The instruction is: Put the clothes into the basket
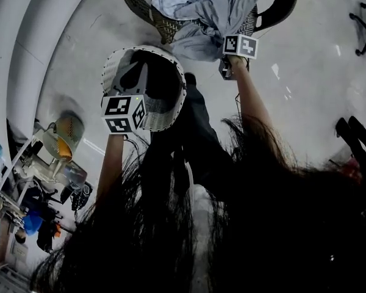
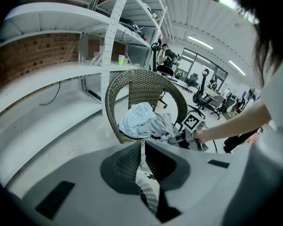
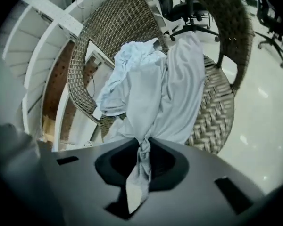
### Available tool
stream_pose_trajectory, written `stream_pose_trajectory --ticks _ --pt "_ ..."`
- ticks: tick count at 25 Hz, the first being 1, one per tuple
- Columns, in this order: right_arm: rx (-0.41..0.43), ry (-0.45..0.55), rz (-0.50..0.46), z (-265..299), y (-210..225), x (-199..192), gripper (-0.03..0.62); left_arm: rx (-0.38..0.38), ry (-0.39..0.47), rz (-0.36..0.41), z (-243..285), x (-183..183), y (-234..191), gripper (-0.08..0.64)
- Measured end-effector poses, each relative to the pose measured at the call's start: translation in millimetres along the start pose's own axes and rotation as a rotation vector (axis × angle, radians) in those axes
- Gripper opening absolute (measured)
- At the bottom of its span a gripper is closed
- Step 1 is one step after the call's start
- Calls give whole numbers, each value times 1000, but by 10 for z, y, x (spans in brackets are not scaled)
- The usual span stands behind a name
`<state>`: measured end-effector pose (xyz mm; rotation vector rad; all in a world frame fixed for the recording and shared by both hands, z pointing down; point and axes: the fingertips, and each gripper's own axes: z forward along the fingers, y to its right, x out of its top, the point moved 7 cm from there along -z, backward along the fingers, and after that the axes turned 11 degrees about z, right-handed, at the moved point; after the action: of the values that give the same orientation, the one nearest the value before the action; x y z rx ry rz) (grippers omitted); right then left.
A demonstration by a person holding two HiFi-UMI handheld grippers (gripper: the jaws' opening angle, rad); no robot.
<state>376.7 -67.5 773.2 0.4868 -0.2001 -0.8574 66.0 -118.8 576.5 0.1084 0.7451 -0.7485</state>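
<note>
Finding 1. The right hand-held gripper [image 3: 142, 150] has its jaws pressed together on a bunched fold of the grey garment [image 3: 179, 88]. This garment drapes down over the seat front of the wicker chair [image 3: 217, 112].

Finding 2. A pale blue garment [image 3: 127, 65] lies heaped on the chair seat toward the chair back, overlapping the grey one.

Finding 3. The left hand-held gripper [image 2: 144, 171] is clamped on the rim of the white perforated laundry basket [image 1: 165, 112]. The basket is held near the chair, on the person's side of it.

Assessment. The cloth looks light, limp and not fragile. It will likely stretch and trail when lifted, and may drag the pale blue piece along. The present pinch on a narrow fold seems adequate. A thicker gathered bunch nearer the garment's middle would trail less.
</note>
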Motion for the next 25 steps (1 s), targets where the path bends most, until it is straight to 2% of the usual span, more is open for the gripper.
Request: stream_pose_trajectory --ticks 4,7,17,21,25 --pt "173 47 116 -253 -165 -402 61 -6 4 30 -166 18 79 38" --pt "248 83 158 -480 -305 -672 60 -14 18 40 -336 5 170 38" --pt "406 182 121 -1361 -941 -1146 60 -2 103 58 -1146 -166 365 38" --pt "458 236 100 -1764 -1297 -1263 60 19 148 77 -1592 -226 323 38" --pt "503 275 72 -2106 -1637 -1454 59 47 191 64 -2022 -353 226 38"
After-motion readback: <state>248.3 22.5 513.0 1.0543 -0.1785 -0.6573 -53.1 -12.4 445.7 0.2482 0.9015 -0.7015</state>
